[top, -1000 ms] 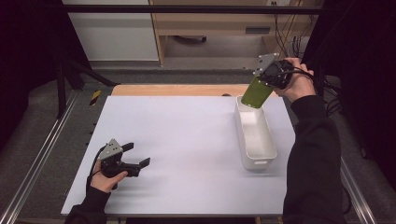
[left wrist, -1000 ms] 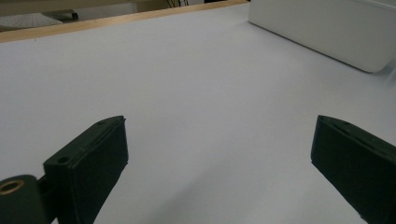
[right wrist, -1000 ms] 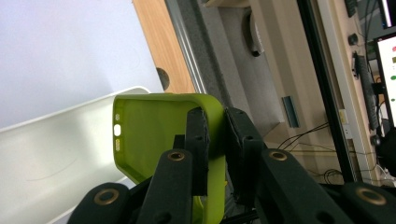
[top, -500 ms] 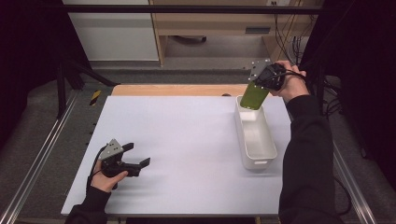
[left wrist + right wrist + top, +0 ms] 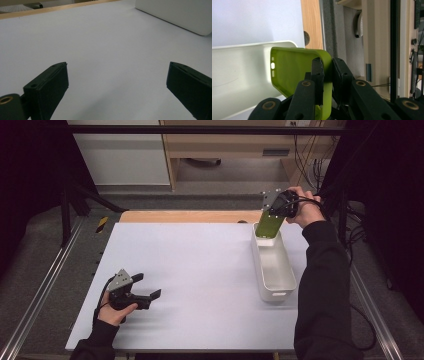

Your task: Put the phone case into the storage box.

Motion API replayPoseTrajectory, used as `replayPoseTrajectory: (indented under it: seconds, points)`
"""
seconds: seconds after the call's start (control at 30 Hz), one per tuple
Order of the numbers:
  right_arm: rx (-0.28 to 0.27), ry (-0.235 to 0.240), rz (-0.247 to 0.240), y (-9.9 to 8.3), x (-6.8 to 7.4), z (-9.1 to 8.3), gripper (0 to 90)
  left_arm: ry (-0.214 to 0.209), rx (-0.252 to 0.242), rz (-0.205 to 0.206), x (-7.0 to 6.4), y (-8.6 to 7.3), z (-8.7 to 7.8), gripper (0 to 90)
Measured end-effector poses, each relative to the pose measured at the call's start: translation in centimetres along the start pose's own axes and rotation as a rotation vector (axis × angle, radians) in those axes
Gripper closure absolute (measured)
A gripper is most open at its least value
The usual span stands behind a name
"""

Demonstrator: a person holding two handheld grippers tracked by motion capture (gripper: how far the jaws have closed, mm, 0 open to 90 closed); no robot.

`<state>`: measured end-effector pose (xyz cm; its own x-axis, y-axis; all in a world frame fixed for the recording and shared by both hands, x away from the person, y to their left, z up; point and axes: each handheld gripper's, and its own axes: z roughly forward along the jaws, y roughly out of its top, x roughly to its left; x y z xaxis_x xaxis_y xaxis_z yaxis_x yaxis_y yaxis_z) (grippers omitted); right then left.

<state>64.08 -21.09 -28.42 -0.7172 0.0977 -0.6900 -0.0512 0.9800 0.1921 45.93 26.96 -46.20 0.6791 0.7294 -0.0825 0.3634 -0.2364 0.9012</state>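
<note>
A lime-green phone case hangs over the far end of the white tray, pinched by my right gripper. In the right gripper view the case shows its hollow inner side, its edge clamped between the two black jaws of the right gripper, with the tray's far wall behind it. My left gripper rests low at the front left of the white table, open with nothing in it. The left gripper view looks across bare table between the spread jaws of the left gripper toward the tray.
A wooden strip runs along the table's far edge. Metal rails flank the table on both sides. Cables hang at the back right beside a wooden cabinet.
My right gripper has carried the green case a little left and away, toward the far end of the tray. The left gripper has stayed put.
</note>
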Motion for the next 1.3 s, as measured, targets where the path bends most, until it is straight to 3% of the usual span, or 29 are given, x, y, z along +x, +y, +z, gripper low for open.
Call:
replayPoseTrajectory:
  seconds: [0.03,0.07,0.2,0.7,1.3]
  points:
    - [-0.001,0.001,-0.021,0.0,0.0,0.2,80.0,0.001,0.0,0.0,0.0,0.0,0.0,3.7]
    - [0.005,0.005,-0.008,0.1,0.1,0.3,80.0,0.001,0.001,-0.001,0.0,0.0,0.0,3.7]
    - [0.016,0.008,-0.048,0.2,0.2,1.2,80.1,0.001,0.003,-0.001,0.0,-0.1,0.1,3.7]
    - [0.024,0.029,-0.114,1.0,1.1,3.7,80.1,0.004,0.003,-0.003,0.1,-0.1,0.1,3.7]
    - [0.034,0.036,-0.121,0.4,1.8,5.2,79.9,0.006,0.009,-0.002,0.2,-0.2,0.1,3.7]
